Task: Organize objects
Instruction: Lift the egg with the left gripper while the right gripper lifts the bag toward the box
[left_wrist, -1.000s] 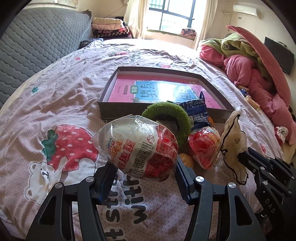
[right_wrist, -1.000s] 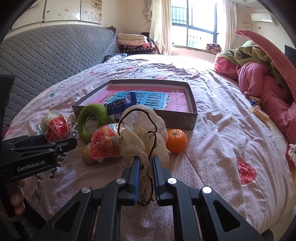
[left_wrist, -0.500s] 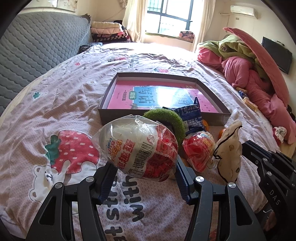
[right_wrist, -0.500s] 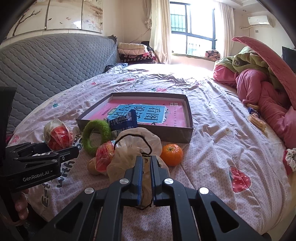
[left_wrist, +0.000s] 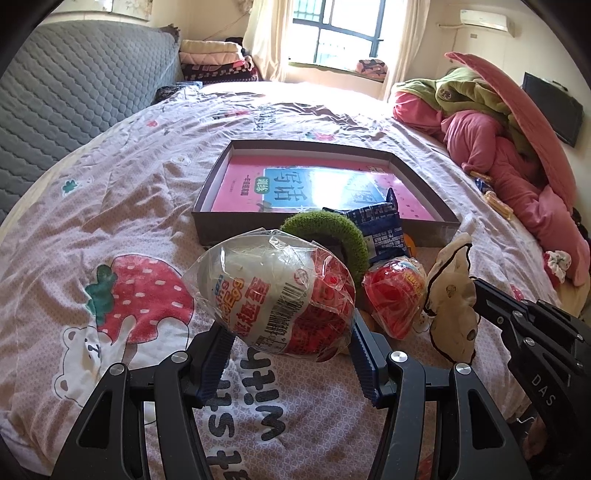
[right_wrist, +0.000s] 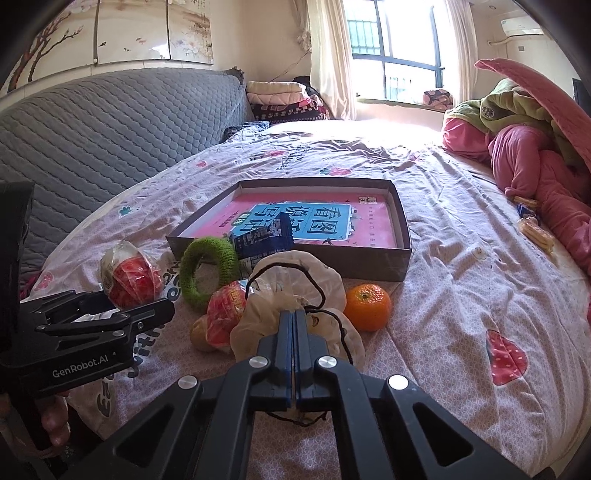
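My left gripper (left_wrist: 291, 349) is shut on a red-and-white egg toy in clear wrap (left_wrist: 273, 291), held just above the bedsheet. It shows at the left of the right wrist view as the egg toy (right_wrist: 129, 275) in the left gripper (right_wrist: 110, 314). My right gripper (right_wrist: 294, 317) has its jaws closing tight on a cream drawstring pouch (right_wrist: 295, 280), pads together on the cloth. From the left wrist the pouch (left_wrist: 450, 302) hangs at the right gripper (left_wrist: 480, 291). Beyond stands a shallow dark box (left_wrist: 207, 221) with a pink book (left_wrist: 251, 184) inside.
Before the box (right_wrist: 369, 262) lie a green ring (right_wrist: 207, 269), a blue packet (right_wrist: 262, 240), a second wrapped egg toy (right_wrist: 225, 310) and an orange (right_wrist: 367, 306). Pink and green bedding (right_wrist: 524, 158) is piled at the right, a grey headboard (right_wrist: 92, 136) at the left.
The right gripper's jaws went from a narrow gap to fully together on the pouch, which slumped lower. The right view tipped slightly upward. The left gripper and its egg toy stayed put.
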